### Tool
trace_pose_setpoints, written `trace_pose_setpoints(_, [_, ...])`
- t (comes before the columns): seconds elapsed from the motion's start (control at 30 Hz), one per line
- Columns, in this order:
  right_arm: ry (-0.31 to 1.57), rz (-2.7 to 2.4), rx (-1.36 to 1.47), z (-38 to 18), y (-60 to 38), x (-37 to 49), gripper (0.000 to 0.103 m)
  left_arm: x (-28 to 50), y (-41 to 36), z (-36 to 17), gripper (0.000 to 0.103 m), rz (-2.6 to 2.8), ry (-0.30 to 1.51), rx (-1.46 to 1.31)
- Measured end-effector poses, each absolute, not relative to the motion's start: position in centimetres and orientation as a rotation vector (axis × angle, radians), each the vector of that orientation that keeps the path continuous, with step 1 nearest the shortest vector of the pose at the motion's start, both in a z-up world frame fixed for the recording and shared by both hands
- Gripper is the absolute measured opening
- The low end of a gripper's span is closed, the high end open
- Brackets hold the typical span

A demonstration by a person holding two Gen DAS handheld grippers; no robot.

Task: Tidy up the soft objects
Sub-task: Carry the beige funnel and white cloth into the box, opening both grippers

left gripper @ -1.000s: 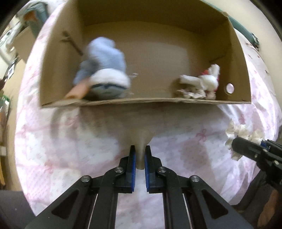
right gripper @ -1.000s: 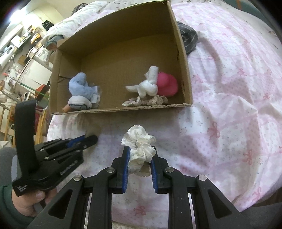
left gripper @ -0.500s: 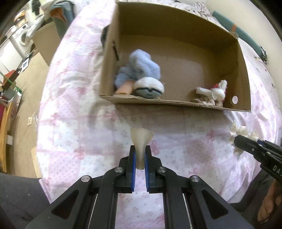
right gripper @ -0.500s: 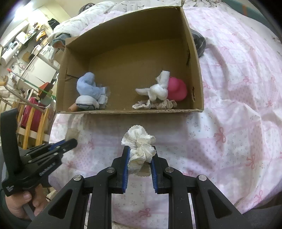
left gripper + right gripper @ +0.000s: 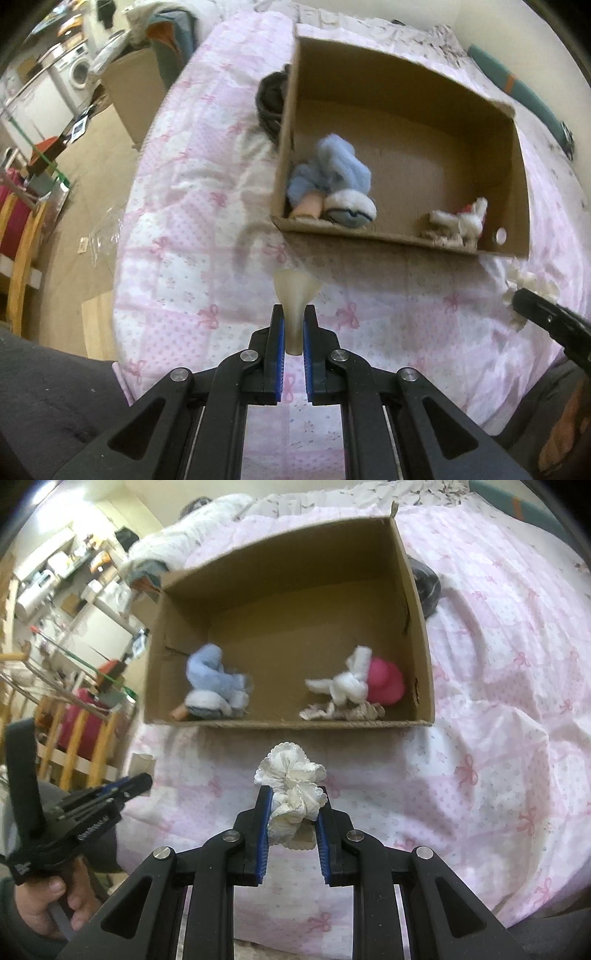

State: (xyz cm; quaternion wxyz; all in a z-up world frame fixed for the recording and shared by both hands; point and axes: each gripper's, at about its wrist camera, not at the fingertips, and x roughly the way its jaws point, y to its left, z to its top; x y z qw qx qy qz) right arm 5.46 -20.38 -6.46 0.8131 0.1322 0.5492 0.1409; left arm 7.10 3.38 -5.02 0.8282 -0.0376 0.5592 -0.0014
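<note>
My left gripper [image 5: 294, 326] is shut on a thin beige sheer piece of cloth [image 5: 296, 291], held above the pink bedspread short of the box's near left corner. My right gripper [image 5: 291, 812] is shut on a white frilly cloth [image 5: 291, 782], just in front of the box's near wall. The open cardboard box [image 5: 288, 723] holds a light blue fluffy sock bundle [image 5: 214, 679] on its left. On its right are a white knotted cloth [image 5: 347, 683], a pink ball [image 5: 386, 681] and a lace strip [image 5: 343, 712]. In the right wrist view the left gripper [image 5: 146, 781] shows low on the left, with a hand [image 5: 48, 904] on it.
The pink bow-patterned bedspread [image 5: 498, 701] covers the bed under everything. A dark striped cloth [image 5: 271, 96] lies against the box's outer side. Left of the bed are the floor, a wooden rail [image 5: 22, 236] and another cardboard box [image 5: 136, 85]. Dark trousers [image 5: 48, 387] fill the near-left corner.
My left gripper has risen and drawn back leftward from the box, still with the beige cloth in it. The right gripper has barely moved and keeps the frilly cloth.
</note>
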Motion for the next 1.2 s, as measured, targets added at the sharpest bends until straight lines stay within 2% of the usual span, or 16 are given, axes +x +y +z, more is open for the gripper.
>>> trace_pose_setpoints(0.47, [0.932, 0.365, 0.379, -1.0, -21.4, 5.5, 0.023, 9.6, 4.4, 1.5, 0.008, -0.015, 1.025, -0.097])
trace_pose_setpoints(0.93, [0.902, 0.341, 0.361, 1.2, -22.2, 10.1, 0.023, 15.4, 2.6, 2.7, 0.008, -0.063, 0.977, -0.077])
trace_pose_setpoints(1.2, [0.934, 0.303, 0.343, -0.8, -22.8, 12.9, 0.023, 17.9, 1.0, 1.3, 0.008, -0.088, 0.949, -0.047])
